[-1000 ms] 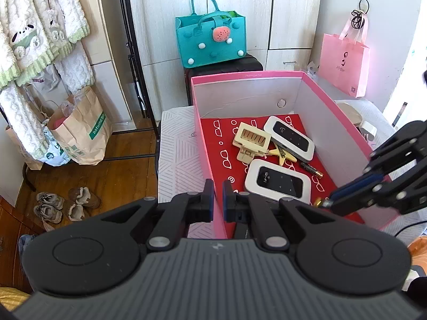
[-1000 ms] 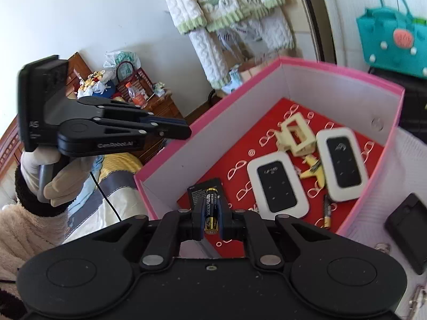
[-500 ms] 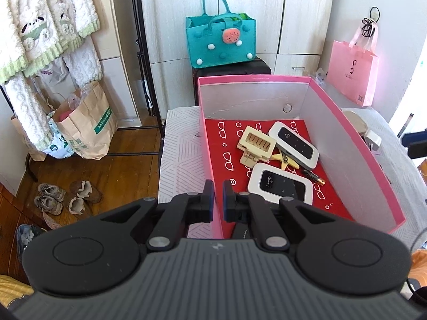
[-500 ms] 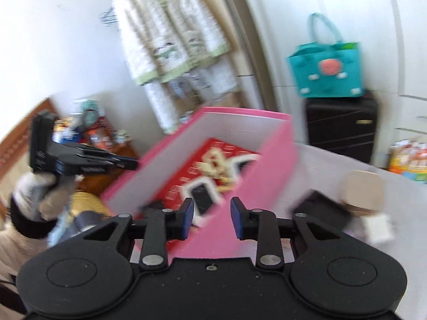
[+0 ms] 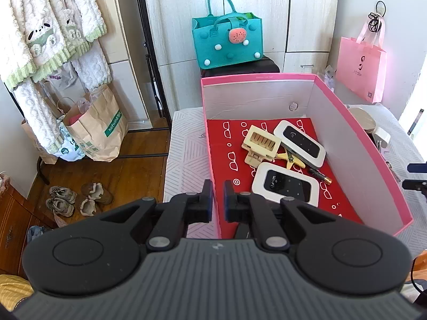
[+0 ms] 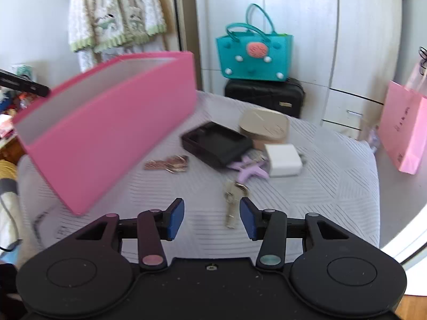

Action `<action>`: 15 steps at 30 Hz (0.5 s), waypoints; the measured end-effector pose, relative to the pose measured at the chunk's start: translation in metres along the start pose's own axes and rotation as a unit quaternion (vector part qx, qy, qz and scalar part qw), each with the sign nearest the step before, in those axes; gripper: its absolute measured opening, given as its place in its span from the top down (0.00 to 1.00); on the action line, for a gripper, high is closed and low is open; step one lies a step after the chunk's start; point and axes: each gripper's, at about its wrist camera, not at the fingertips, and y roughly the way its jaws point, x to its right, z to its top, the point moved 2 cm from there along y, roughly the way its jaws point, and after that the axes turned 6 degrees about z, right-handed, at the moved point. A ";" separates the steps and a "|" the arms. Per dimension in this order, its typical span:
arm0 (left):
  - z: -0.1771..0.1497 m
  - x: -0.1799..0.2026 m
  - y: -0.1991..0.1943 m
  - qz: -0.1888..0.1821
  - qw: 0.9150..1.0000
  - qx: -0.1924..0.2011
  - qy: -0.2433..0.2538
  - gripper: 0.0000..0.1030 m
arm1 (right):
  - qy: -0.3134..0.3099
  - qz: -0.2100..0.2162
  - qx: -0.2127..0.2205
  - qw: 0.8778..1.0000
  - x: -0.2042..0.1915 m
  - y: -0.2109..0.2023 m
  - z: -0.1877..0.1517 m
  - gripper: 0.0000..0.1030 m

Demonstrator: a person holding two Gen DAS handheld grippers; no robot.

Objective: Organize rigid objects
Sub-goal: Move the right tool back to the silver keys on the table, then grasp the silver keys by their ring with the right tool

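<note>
The pink box (image 5: 347,133) stands on the white bed, and my left gripper (image 5: 217,202) is shut on its near left wall. On its red floor lie two white wifi routers (image 5: 285,184), a beige clip (image 5: 261,144), a yellow clip (image 5: 291,158) and a thin battery (image 5: 320,177). My right gripper (image 6: 212,214) hovers over the bed to the right of the box (image 6: 114,138). Its jaws are opening, with nothing between them. A bunch of keys (image 6: 233,194) lies on the cover just ahead of it, and its tips (image 5: 413,176) show at the left wrist view's right edge.
On the bed beyond the keys lie a black case (image 6: 216,144), a beige round box (image 6: 264,125), a white charger (image 6: 283,160), a purple clip (image 6: 250,172) and a brownish metal piece (image 6: 168,164). A teal bag (image 6: 253,56) on a black suitcase and a pink bag (image 6: 403,133) stand behind.
My right gripper held a battery over the box a second ago. It has since swung right, out over the bed, and opened empty. The left gripper kept its hold.
</note>
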 end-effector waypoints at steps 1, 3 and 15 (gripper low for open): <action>0.000 0.001 0.000 0.002 1.000 0.000 0.001 0.93 | 0.006 -0.004 -0.008 1.000 0.002 0.005 -0.001 0.49; 0.000 0.004 0.000 0.008 1.000 -0.001 0.006 0.92 | 0.026 -0.006 -0.016 1.000 0.008 0.013 -0.003 0.49; -0.003 0.024 -0.002 0.055 0.997 0.013 0.060 0.92 | 0.019 -0.029 -0.005 0.999 0.001 0.042 0.006 0.46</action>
